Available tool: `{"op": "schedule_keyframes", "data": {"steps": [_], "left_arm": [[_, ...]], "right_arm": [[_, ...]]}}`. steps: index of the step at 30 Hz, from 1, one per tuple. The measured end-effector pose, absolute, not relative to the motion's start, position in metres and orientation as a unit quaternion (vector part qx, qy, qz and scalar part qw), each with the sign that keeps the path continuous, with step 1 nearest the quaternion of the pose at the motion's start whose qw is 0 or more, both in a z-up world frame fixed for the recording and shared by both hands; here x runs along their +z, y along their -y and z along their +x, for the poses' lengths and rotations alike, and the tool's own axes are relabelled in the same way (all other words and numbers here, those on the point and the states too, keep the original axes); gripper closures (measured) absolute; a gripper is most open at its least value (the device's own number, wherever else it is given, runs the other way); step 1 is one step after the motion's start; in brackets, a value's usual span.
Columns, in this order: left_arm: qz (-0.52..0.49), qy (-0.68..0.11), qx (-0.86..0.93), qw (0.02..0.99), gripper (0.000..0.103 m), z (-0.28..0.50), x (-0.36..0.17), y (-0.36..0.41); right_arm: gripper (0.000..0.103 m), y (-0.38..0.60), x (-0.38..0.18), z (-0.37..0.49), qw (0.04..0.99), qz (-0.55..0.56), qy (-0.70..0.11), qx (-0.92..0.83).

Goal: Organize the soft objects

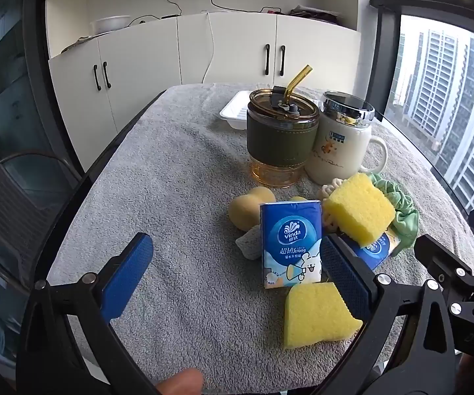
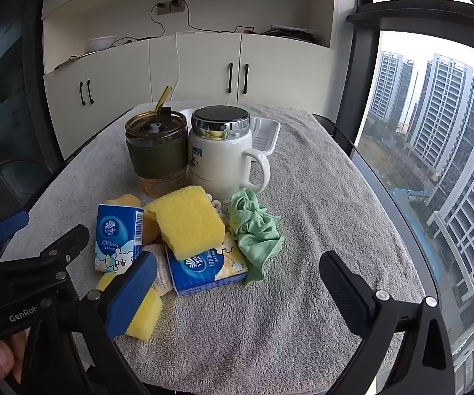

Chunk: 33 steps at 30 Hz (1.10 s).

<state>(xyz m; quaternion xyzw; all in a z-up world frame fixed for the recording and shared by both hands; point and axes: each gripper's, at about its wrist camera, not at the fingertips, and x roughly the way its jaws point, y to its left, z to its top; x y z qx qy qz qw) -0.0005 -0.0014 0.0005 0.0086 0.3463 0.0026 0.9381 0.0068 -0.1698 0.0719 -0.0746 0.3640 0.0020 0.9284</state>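
Note:
A pile of soft things lies mid-table. An upright blue tissue pack [image 1: 290, 243] [image 2: 118, 237] stands in front. A second tissue pack [image 2: 205, 265] [image 1: 373, 248] lies flat under a yellow sponge [image 1: 359, 212] [image 2: 189, 222]. Another yellow sponge [image 1: 317, 314] [image 2: 141, 312] lies nearest me. A green scrunchie [image 1: 403, 210] [image 2: 253, 225] sits to the right, and a round tan sponge [image 1: 248, 209] [image 2: 123, 201] behind. My left gripper [image 1: 237, 270] is open above the towel, its right finger beside the upright pack. My right gripper [image 2: 238, 271] is open, hovering before the flat pack, holding nothing.
Behind the pile stand a green-sleeved tumbler with a straw [image 1: 281, 138] [image 2: 156, 153] and a white lidded mug [image 1: 343, 144] [image 2: 225, 154]. A white tray [image 1: 235, 113] [image 2: 264, 136] lies further back. A grey towel [image 1: 171, 181] [image 2: 319, 197] covers the table. White cabinets [image 1: 237, 49] stand beyond.

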Motion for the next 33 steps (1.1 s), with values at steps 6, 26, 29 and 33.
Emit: {"op": "schedule_keyframes", "data": {"steps": [6,26,29,33], "left_arm": [[0.012,-0.347,0.009,0.938,0.0,-0.001,-0.002,0.009],[-0.003,-0.345,-0.007,0.938,0.0,-0.001,-0.001,0.001],[-0.003,-0.345,-0.007,0.938,0.0,-0.001,-0.001,0.001],[-0.002,-0.345,-0.006,0.938,0.0,-0.001,-0.001,0.001]], "right_arm": [[0.002,0.17,0.072,0.007,0.928,-0.075,-0.364,0.001],[0.002,0.17,0.071,0.007,0.927,-0.076,-0.366,0.001],[0.002,0.17,0.071,0.007,0.927,-0.076,-0.366,0.001],[0.002,0.17,0.071,0.007,0.927,-0.076,-0.367,0.001]]}}
